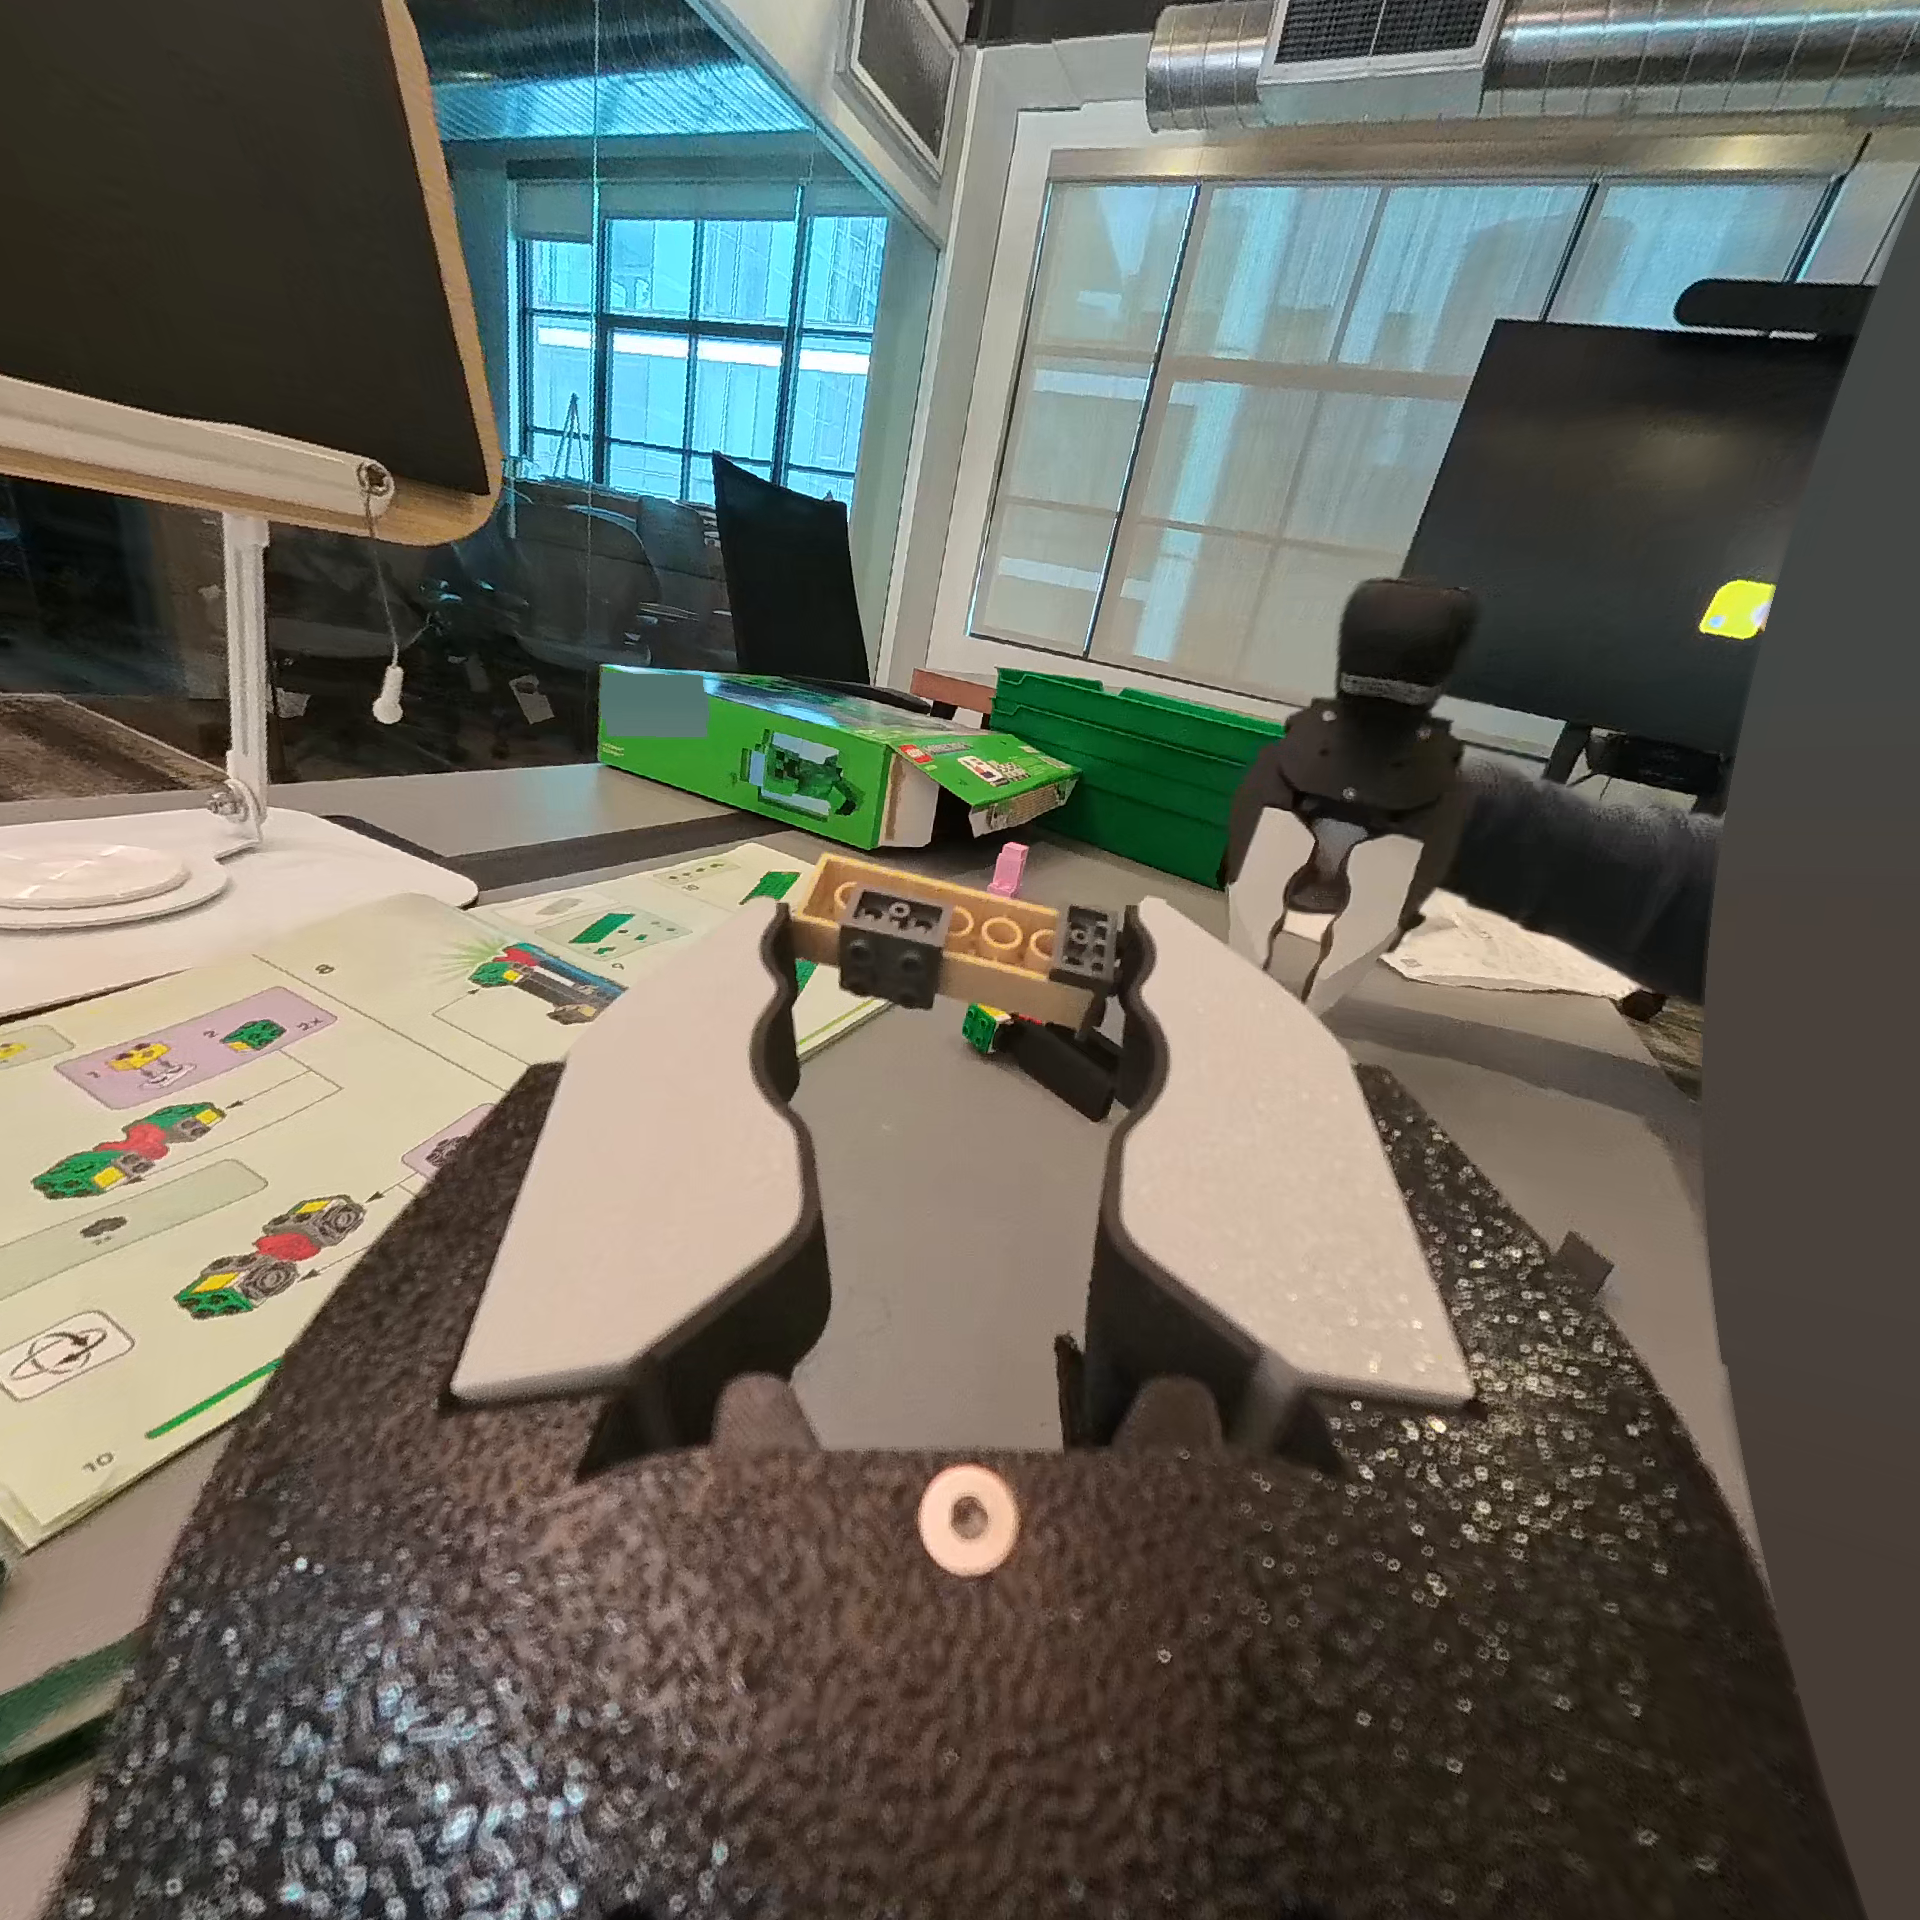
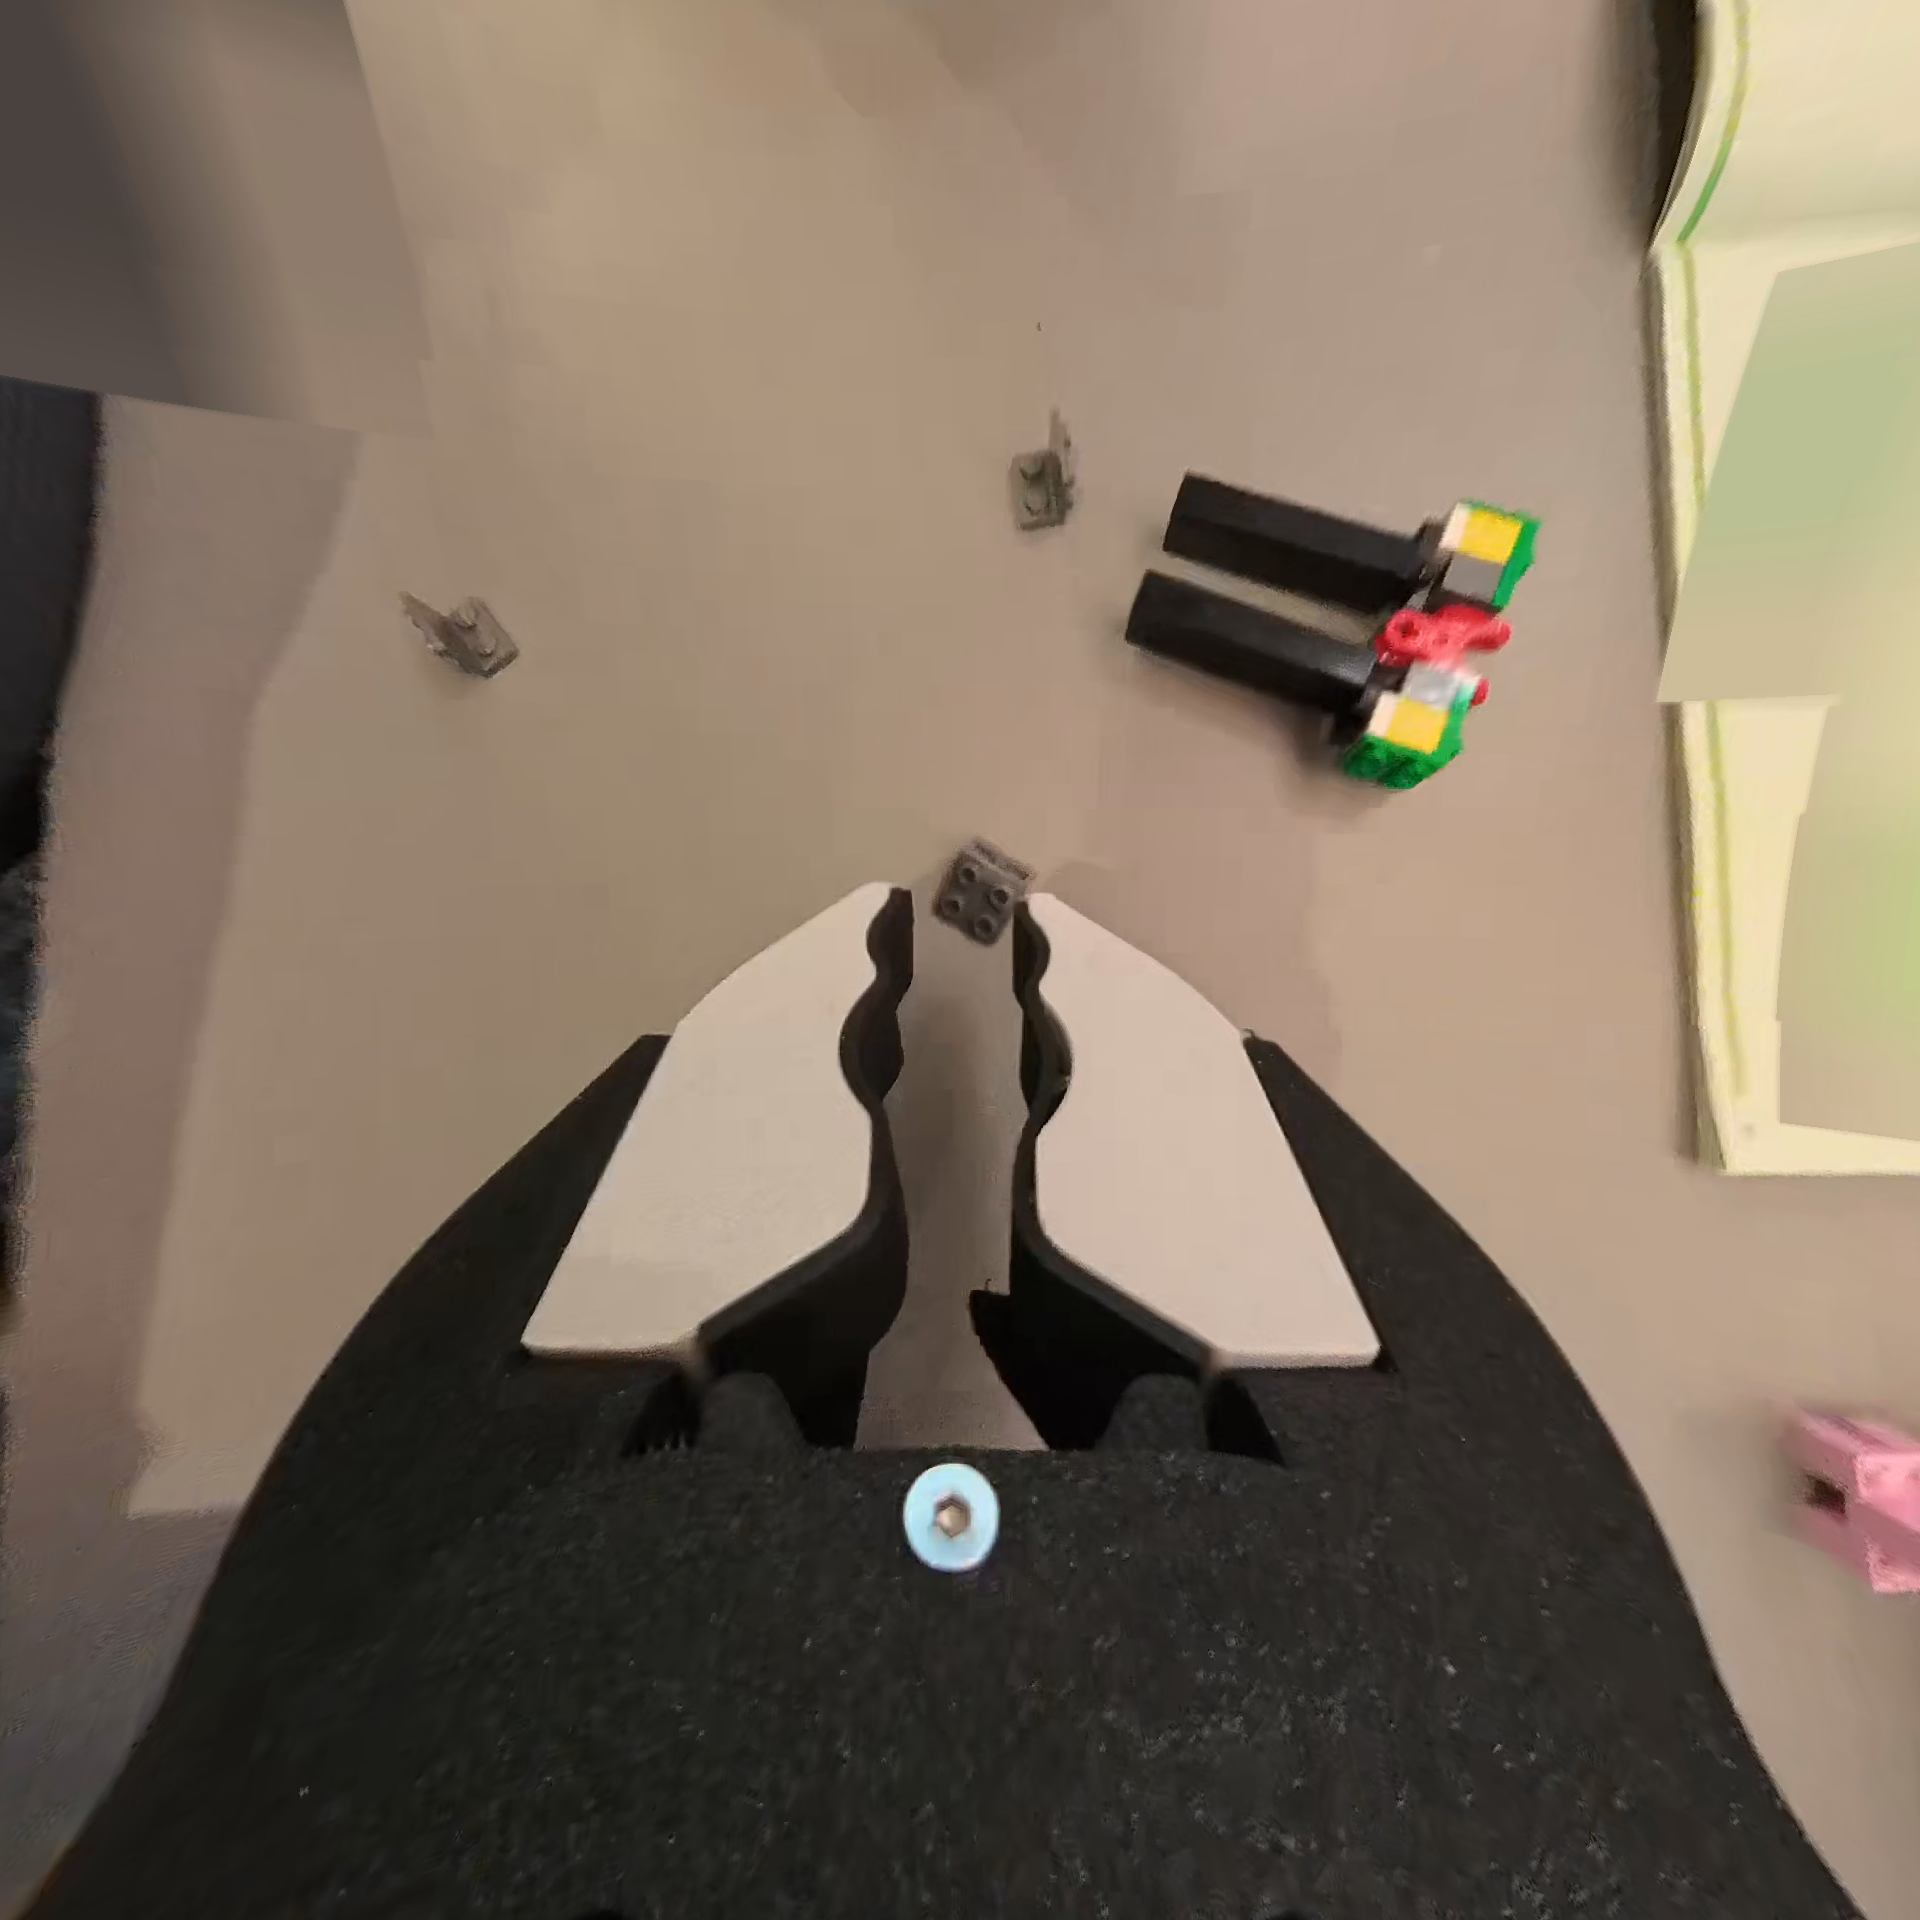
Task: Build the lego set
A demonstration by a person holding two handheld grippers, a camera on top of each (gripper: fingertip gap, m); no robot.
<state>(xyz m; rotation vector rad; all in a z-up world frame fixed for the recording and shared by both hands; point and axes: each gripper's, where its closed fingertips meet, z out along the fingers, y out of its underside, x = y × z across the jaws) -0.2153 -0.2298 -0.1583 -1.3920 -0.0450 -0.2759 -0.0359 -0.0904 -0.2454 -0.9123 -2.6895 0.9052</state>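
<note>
My left gripper [image 1: 956,956] is shut on a long tan brick [image 1: 1003,935], held upside down above the table. Two dark grey bricks [image 1: 894,951] [image 1: 1086,940] are stuck on it. My right gripper [image 2: 964,902] points down at the table, and it also shows in the left wrist view [image 1: 1311,982]. Its jaws stand a narrow gap apart with a small dark grey square piece [image 2: 979,894] at the tips. I cannot tell whether they clamp it. A black, green, yellow and red assembly [image 2: 1340,613] lies on the table, also seen below the tan brick [image 1: 1049,1049].
Two loose grey pieces [image 2: 1041,483] [image 2: 465,634] lie on the table. A pink piece [image 2: 1860,1496] lies at the right. The open instruction booklet [image 1: 260,1091] lies at the left. A green box [image 1: 790,758], green bins [image 1: 1122,769] and a white lamp base [image 1: 208,862] stand behind. Tip to tip, the grippers are about 25 centimetres apart.
</note>
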